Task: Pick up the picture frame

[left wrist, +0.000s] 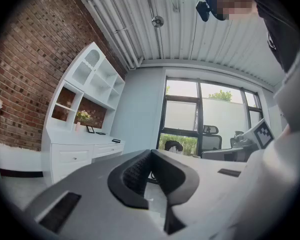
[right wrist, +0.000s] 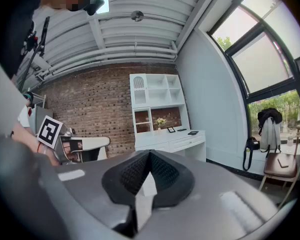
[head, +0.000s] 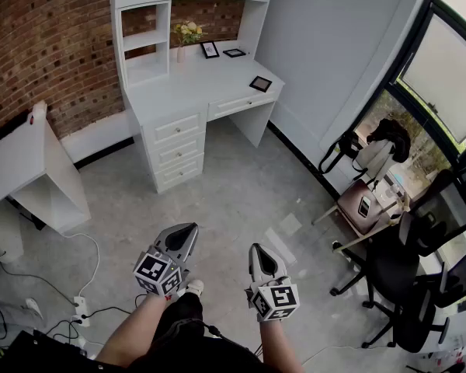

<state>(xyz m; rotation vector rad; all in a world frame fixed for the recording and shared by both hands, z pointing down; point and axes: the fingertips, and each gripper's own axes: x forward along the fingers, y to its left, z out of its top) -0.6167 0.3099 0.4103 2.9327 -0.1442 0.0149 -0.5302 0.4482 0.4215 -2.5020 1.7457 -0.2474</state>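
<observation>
Brick backs a white desk (head: 188, 92) with a shelf unit, set in the corner of a grey-floored room, where three frames sit on the desktop. One dark picture frame (head: 260, 83) lies flat near the desk's front right corner, above the drawer, its black border around a paler middle. An upright frame (head: 210, 50), black-edged with a white mat, stands at the back beside a vase of yellow flowers (head: 188, 31). Just to its right a second flat frame (head: 234, 53) lies on the desktop. What any frame holds is too small to make out.

A person stands well back from the desk on the bare floor, both arms forward. The left gripper (head: 190, 228) and the right gripper (head: 255, 247) are held level side by side, pointing toward the desk. Seen from its own camera, the left gripper (left wrist: 151, 154) has its jaw tips pressed together with nothing between them. The right gripper (right wrist: 150, 154) is likewise fully closed and empty, and the desk's three frames show small beyond it, the dark picture frame (right wrist: 193, 132) nearest the edge. Black office chairs (head: 419, 286) crowd the window side at right, and cables trail to a power strip (head: 81, 308) on the floor at left.
</observation>
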